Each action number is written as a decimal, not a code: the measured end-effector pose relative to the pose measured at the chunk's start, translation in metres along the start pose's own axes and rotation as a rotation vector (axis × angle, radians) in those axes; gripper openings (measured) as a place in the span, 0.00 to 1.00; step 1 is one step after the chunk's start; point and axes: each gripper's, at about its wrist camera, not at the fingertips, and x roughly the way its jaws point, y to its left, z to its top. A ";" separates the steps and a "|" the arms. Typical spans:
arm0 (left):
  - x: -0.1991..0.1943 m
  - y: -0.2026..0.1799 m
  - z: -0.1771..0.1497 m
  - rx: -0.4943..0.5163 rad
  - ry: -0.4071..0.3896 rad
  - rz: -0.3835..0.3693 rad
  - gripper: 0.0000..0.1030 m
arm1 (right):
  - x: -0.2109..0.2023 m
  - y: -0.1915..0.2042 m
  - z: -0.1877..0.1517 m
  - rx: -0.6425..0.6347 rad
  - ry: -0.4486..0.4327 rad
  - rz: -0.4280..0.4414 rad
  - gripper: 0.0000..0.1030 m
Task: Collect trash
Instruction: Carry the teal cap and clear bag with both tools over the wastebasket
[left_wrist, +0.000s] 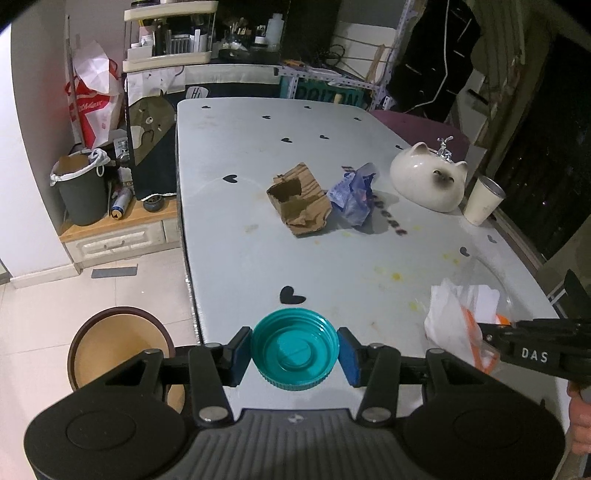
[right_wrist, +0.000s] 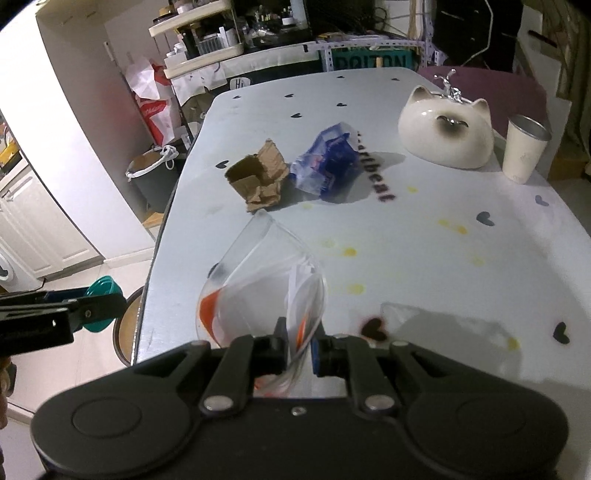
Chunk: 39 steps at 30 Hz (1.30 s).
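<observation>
Left tongs (left_wrist: 294, 354) clamp the teal lid (left_wrist: 295, 350) at the bench (left_wrist: 229, 236) edge, above the round bin (left_wrist: 122, 347) for dropping. Right tongs (right_wrist: 298, 350) pinch the clear bag (right_wrist: 266, 284), mouth open to receive trash.

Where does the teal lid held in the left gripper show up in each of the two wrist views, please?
Left wrist view: the teal lid sits bottom centre, open side up, clamped between the left gripper's blue pads.
Right wrist view: the same lid appears at the far left edge, beyond the table edge, seen side-on.
Shared landmark: the crumpled cardboard box mid-table, beside the blue wrapper.
</observation>
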 end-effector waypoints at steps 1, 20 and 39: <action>-0.002 0.003 0.000 0.000 -0.002 -0.005 0.48 | 0.000 0.005 0.000 0.000 -0.001 -0.005 0.12; -0.036 0.142 -0.011 -0.061 0.004 0.024 0.48 | 0.027 0.141 -0.003 -0.031 0.014 0.010 0.12; -0.018 0.295 -0.022 -0.263 0.062 0.167 0.48 | 0.142 0.274 0.022 -0.148 0.145 0.153 0.12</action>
